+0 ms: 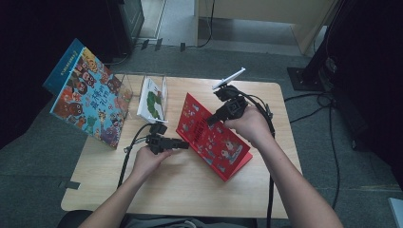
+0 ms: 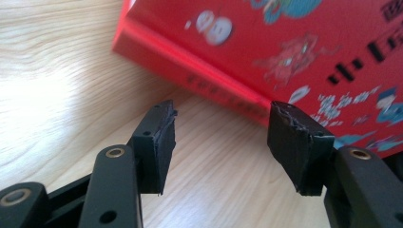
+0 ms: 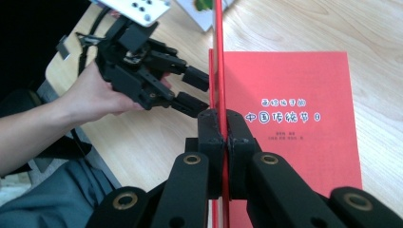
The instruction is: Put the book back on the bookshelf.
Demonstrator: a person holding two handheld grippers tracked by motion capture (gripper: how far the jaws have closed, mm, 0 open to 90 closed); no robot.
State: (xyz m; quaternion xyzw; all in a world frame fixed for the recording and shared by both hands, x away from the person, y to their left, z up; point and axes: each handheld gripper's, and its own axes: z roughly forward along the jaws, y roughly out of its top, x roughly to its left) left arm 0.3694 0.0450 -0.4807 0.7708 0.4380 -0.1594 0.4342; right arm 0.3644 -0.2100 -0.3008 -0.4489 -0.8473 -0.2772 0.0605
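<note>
1. currently the front cover of a red book (image 1: 216, 137) is pinched at its edge by the right gripper (image 3: 223, 124) and is held lifted off the title page beneath it, so the cover is seen edge-on as a thin red line in the right gripper view.
2. the red book is found on the wooden table (image 1: 190, 190), right of its middle, with its spine turned toward the left gripper.
3. the left gripper (image 2: 221, 130) is held low over the table just beside the book's spine; its jaws are spread apart, and nothing is pressed between the pads (image 2: 159, 142).
4. in the left gripper view the red spine and cover are seen just beyond the jaw tips, with bare wood between them.
5. in the right gripper view the left gripper is seen at the left of the raised cover, its tips close to the cover's edge; whether they touch it cannot be told.
6. a white book with a green picture (image 1: 153, 99) is stood upright near the table's far edge, well apart from the red book, inside a clear stand (image 1: 128, 85).
7. a large colourful book (image 1: 88, 95) is leaned at the table's left corner, overhanging the edge.
8. cables (image 1: 328, 109) are trailed across the grey floor at the right.
9. the way between the red book and the white one is left open as bare tabletop.
</note>
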